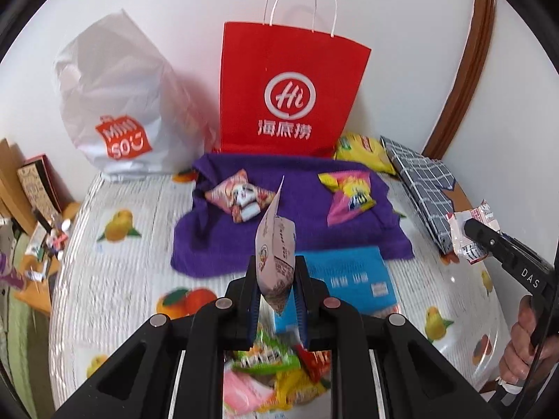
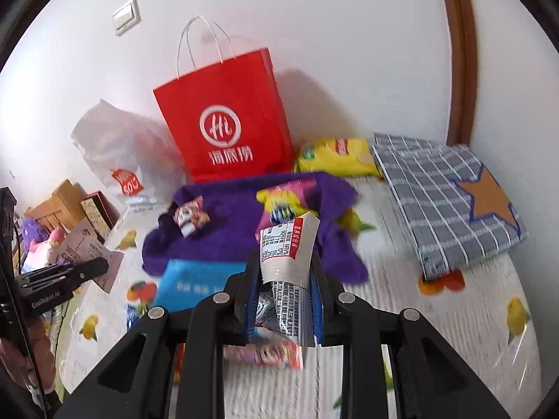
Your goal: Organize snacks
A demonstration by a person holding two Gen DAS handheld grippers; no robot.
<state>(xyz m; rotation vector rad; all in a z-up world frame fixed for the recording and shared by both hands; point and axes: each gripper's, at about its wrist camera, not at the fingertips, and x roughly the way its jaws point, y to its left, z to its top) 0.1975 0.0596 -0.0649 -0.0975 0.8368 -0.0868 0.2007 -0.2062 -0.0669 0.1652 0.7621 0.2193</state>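
Observation:
In the left wrist view my left gripper (image 1: 276,264) is shut on a pale snack packet (image 1: 276,244) that stands up between its fingers. At the right edge my right gripper (image 1: 470,228), held by a hand, grips a white and red packet (image 1: 463,241). The right wrist view shows that gripper (image 2: 285,256) shut on the silver packet with a red label (image 2: 290,244). My left gripper (image 2: 103,265) shows at the left with its pale packet (image 2: 87,251). A purple towel (image 1: 297,230) carries a pink packet (image 1: 241,199) and a yellow-pink packet (image 1: 349,192). More snacks (image 1: 272,377) lie in a pile below.
A red paper bag (image 1: 290,94) and a white plastic bag (image 1: 118,104) stand against the wall. A yellow chip bag (image 1: 363,150) and a folded grey checked bag (image 1: 419,181) lie at the right. A blue box (image 1: 353,279) rests on the fruit-print tablecloth (image 1: 115,279).

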